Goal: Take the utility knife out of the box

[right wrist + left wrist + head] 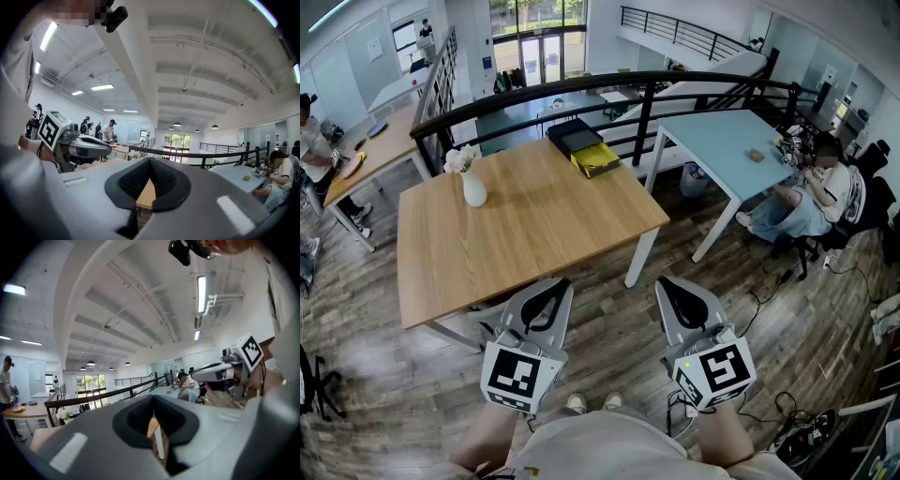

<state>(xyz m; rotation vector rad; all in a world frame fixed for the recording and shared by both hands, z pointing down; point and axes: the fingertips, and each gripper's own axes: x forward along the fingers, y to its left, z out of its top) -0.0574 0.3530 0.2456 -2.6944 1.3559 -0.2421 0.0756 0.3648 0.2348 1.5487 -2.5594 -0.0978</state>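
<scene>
Now L tongs (555,291), R tongs (672,289) shut, empty.

Far edge of the wooden table (525,225), as I see it from the remote station: the box (570,134) lies flat close to the table's far right corner. It is black, low and rectangular, and sits at a slant to the table's edge. A yellow section (596,159) touches the box's near end, toward the table's right side, with something darker lying across its top. At this range I cannot make out the utility knife itself.
</scene>
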